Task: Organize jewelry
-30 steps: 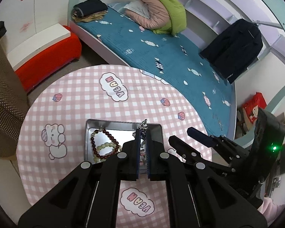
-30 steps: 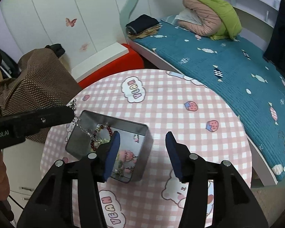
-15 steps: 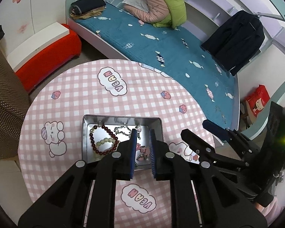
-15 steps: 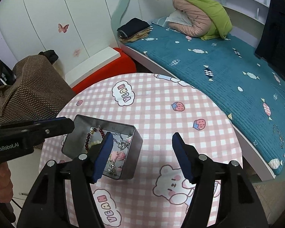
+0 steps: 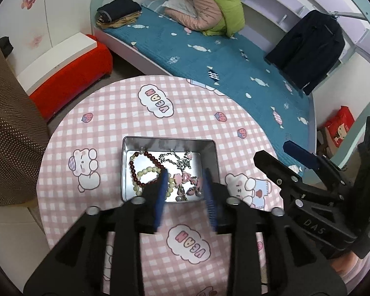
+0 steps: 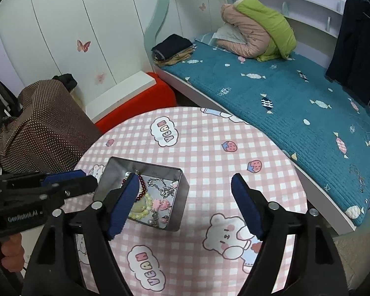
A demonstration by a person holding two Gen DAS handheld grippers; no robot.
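An open silver tin (image 5: pixel 214 153) (image 6: pixel 181 197) sits on the round pink checked table (image 5: pixel 185 103). In it lie a dark red bead bracelet (image 5: pixel 145 155), a pale bead bracelet (image 5: pixel 145 172), a silver chain (image 5: pixel 177 161) (image 6: pixel 160 187) and pink charms (image 5: pixel 185 178) (image 6: pixel 161 203). My left gripper (image 5: pixel 185 194) is open and empty, above the tin's near edge. My right gripper (image 6: pixel 185 202) is open and empty, above the table just right of the tin; it also shows at the right of the left wrist view (image 5: pixel 278 157).
A bed with a teal cover (image 5: pixel 222 59) lies beyond the table, with folded clothes (image 5: pixel 118 12) and a pink and green jacket (image 5: pixel 209 7) on it. A red bench (image 5: pixel 69 79) and a brown dotted cloth (image 5: pixel 9 128) stand to the left.
My left gripper has opened and let the silver chain drop into the tin, then drawn back and up. My right gripper has opened wider and pulled back a little.
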